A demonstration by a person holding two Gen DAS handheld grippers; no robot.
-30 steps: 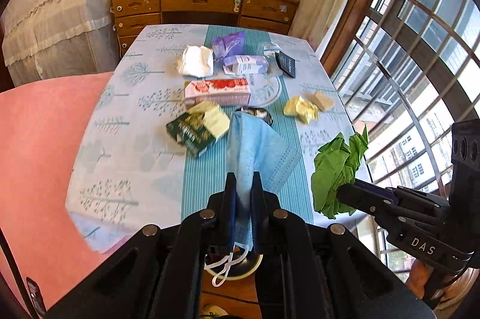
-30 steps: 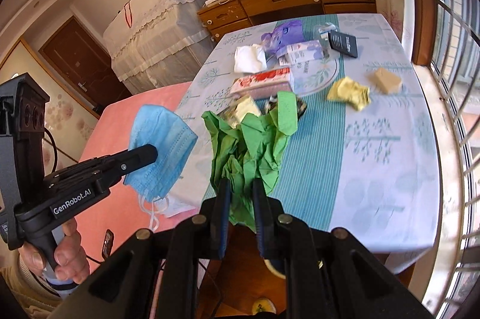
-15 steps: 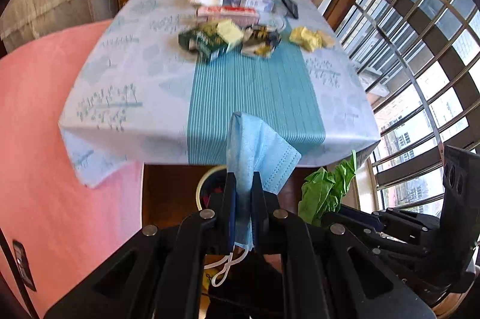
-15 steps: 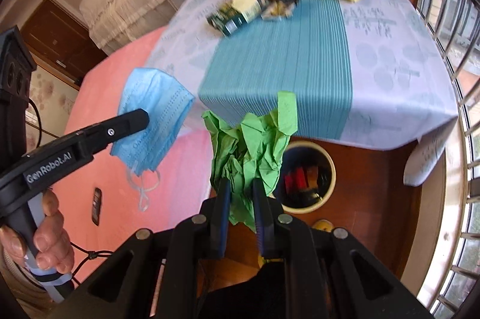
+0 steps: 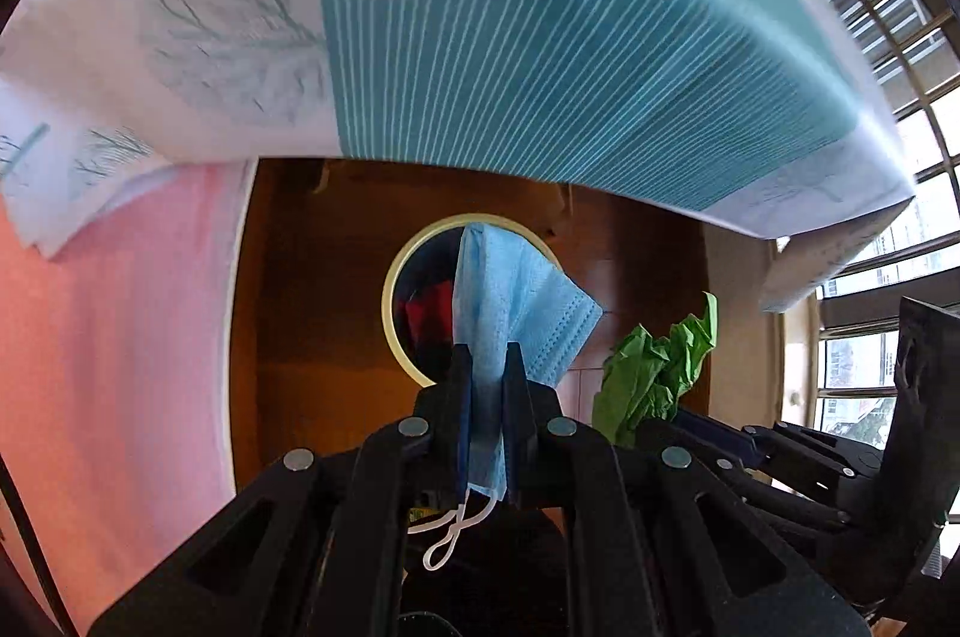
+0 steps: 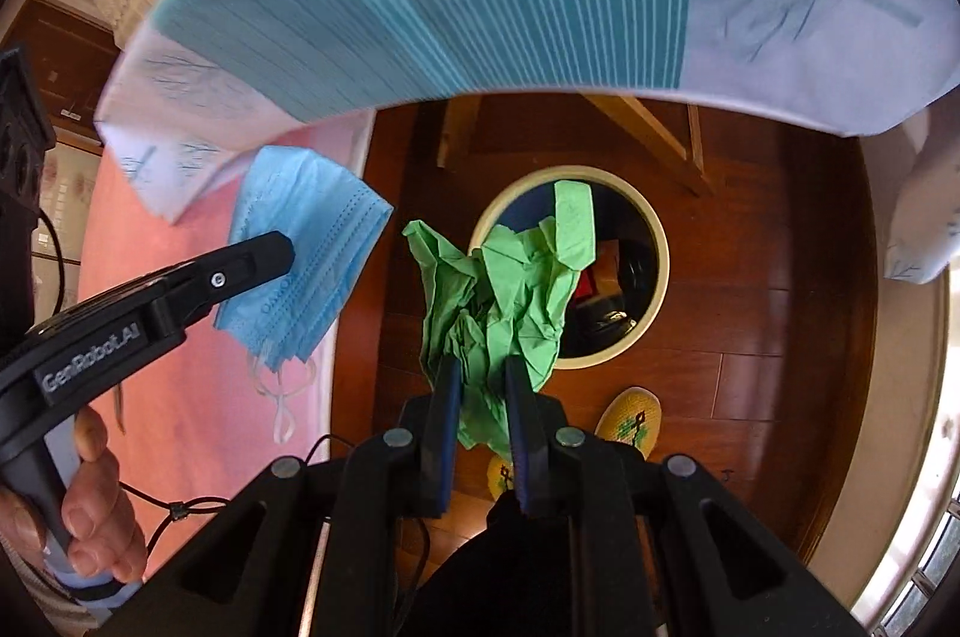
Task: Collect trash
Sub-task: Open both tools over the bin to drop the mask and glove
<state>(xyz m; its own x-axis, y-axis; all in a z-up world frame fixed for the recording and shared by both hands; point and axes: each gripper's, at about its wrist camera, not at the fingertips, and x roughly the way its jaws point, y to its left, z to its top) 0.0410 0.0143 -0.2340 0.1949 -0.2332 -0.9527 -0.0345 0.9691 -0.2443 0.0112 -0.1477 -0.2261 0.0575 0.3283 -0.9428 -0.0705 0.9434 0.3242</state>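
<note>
Holding both loads over the floor, I keep the left gripper (image 5: 487,358) clamped on the blue face mask (image 5: 516,307) and the right gripper (image 6: 483,373) clamped on the crumpled green paper (image 6: 498,289). The waste bin (image 6: 659,241) stands below, beside the tablecloth (image 5: 540,25) edge. To drop cleanly, I would centre each load inside the rim before parting the jaws, and let the mask's ear loops (image 5: 453,532) clear the fingers. The left view puts the mask directly over the bin mouth; the right view shows the paper over that mouth, a slipper (image 6: 630,418) nearby and the hand (image 6: 90,511) gripping the left handle.
</note>
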